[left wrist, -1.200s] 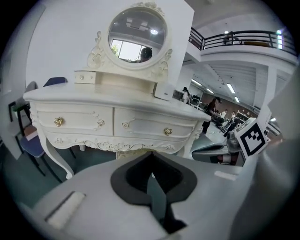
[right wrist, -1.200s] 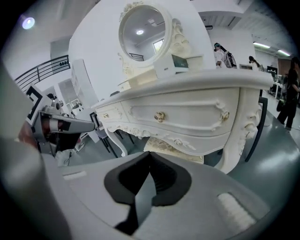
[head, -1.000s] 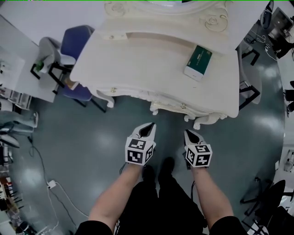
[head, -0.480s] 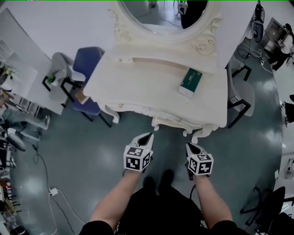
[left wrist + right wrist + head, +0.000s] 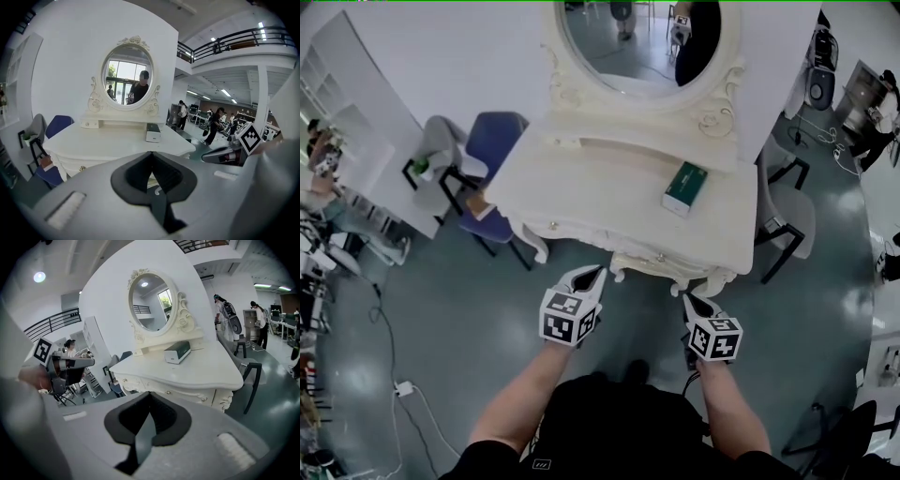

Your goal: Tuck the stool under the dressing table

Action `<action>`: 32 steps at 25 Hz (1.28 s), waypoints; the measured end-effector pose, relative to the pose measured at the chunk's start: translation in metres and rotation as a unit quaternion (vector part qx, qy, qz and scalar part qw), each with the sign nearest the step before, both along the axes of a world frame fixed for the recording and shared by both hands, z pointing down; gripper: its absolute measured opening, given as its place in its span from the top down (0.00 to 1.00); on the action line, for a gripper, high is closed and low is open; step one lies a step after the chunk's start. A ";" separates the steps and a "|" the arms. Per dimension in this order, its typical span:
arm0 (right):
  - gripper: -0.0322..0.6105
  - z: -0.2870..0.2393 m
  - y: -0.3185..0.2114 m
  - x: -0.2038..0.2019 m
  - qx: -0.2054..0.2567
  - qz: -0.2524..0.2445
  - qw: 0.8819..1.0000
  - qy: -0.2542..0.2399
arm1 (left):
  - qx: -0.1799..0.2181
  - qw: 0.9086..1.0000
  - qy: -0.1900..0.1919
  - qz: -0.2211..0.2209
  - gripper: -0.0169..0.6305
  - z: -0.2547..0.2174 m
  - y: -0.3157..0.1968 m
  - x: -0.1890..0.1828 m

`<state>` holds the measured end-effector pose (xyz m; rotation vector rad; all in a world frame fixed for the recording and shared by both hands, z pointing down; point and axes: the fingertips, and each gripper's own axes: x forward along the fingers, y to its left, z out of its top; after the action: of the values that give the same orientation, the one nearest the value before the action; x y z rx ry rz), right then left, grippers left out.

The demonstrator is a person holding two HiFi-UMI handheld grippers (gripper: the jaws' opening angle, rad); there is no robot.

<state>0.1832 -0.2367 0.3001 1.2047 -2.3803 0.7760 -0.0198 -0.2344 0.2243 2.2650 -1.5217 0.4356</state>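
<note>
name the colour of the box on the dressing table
Dark green top, white sides on the box; clearest in head view.

— What's over on the left there?
— A blue chair (image 5: 494, 142), with a grey chair (image 5: 439, 141) just beside it. A white power strip (image 5: 397, 386) on the floor (image 5: 487, 300).
— Anything else?
— A green-and-white box (image 5: 684, 187), lying flat.

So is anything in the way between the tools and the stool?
Nothing visible. Only bare floor lies between the left tool, the right tool and the stool, which already sits under the dressing table's front edge. Both tools are shut and empty.
</note>
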 end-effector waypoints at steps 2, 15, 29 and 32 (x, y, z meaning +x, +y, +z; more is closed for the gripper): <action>0.95 -0.010 -0.001 0.001 0.008 -0.004 1.000 -0.004 | 0.012 1.000 -0.004 -0.001 0.95 -0.011 0.001 0.001; 0.95 -0.075 -0.007 -0.027 0.057 -0.016 0.998 -0.020 | 0.042 0.999 0.019 -0.002 0.95 -0.045 0.000 -0.027; 0.95 -0.135 -0.021 -0.132 0.102 0.024 0.994 -0.040 | 0.094 0.994 0.025 0.042 0.95 -0.091 -0.029 -0.143; 0.95 -0.158 -0.029 -0.150 0.126 0.027 0.990 -0.051 | 0.103 0.993 0.011 0.052 0.95 -0.096 -0.034 -0.162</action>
<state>0.0327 -0.2655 0.1422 1.3628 -2.5998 0.5776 -0.1823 -0.2684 0.1285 2.5070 -1.5030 0.2933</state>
